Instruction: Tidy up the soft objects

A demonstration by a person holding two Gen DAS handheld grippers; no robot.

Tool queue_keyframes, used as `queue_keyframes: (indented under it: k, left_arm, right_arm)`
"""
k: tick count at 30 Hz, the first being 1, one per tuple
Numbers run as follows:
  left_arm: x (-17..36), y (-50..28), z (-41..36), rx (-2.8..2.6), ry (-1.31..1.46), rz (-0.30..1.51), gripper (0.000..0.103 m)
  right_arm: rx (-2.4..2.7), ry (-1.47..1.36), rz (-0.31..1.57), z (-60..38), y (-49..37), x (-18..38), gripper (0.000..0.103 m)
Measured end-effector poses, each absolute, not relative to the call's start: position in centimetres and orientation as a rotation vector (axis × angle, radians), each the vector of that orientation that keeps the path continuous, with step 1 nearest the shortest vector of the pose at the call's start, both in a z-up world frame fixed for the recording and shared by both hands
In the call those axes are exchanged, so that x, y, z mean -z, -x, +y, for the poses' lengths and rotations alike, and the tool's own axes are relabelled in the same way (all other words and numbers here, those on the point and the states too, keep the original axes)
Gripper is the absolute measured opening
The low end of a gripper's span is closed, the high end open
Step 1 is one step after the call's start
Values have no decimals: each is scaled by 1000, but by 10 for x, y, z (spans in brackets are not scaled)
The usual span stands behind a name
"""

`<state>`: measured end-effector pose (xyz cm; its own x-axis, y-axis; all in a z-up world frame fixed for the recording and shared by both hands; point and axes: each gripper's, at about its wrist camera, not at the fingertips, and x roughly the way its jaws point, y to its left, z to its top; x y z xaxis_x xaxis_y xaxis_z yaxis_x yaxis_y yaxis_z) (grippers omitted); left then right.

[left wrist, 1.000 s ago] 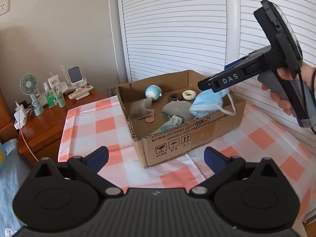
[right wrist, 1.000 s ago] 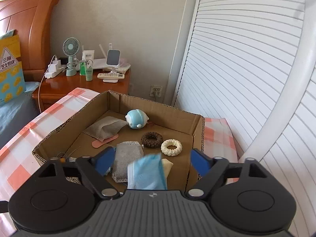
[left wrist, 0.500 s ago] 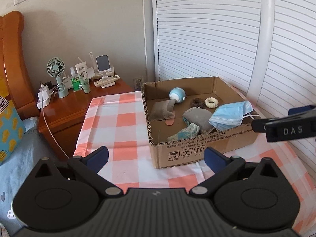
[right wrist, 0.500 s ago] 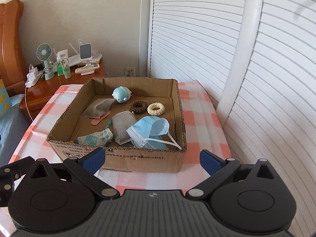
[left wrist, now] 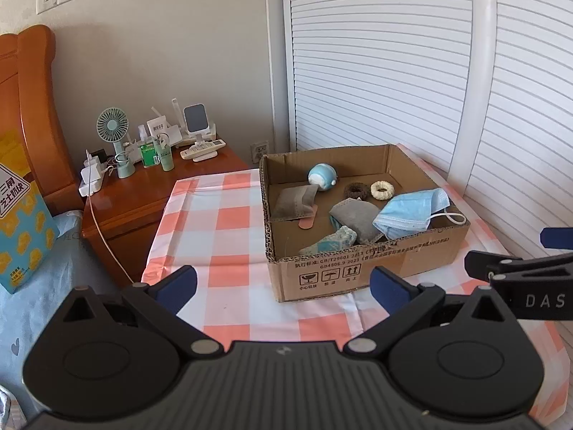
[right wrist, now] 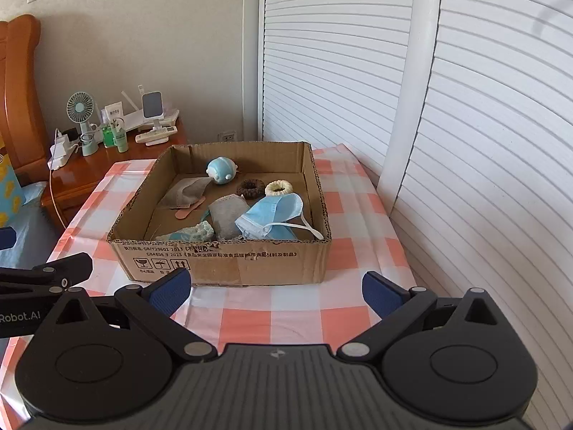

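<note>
since both my grippers, left gripper [left wrist: 283, 288] and right gripper [right wrist: 275, 292], hang spread and empty, the face mask [right wrist: 272, 216] lies ahead in the cardboard box [right wrist: 222, 259], nearer the right.

Both wrist cams sit low over the checkered table, looking forward and a bit down at the cardboard box [left wrist: 365, 268]: left from the front-left, right nearly head-on. They share the box, nightstand [right wrist: 107, 165] and shutters, and catch each other at the frame edge.
</note>
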<state>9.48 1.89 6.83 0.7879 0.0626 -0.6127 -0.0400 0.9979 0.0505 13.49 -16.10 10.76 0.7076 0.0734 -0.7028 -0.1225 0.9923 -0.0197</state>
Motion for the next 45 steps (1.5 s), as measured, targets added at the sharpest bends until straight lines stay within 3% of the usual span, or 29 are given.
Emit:
queue_keyframes:
  k: [45]
  left_arm:
    - [-73,-93,14,-55,-45,661,102]
  right_arm:
    - [-102,62,757,-164,-125,-113,103]
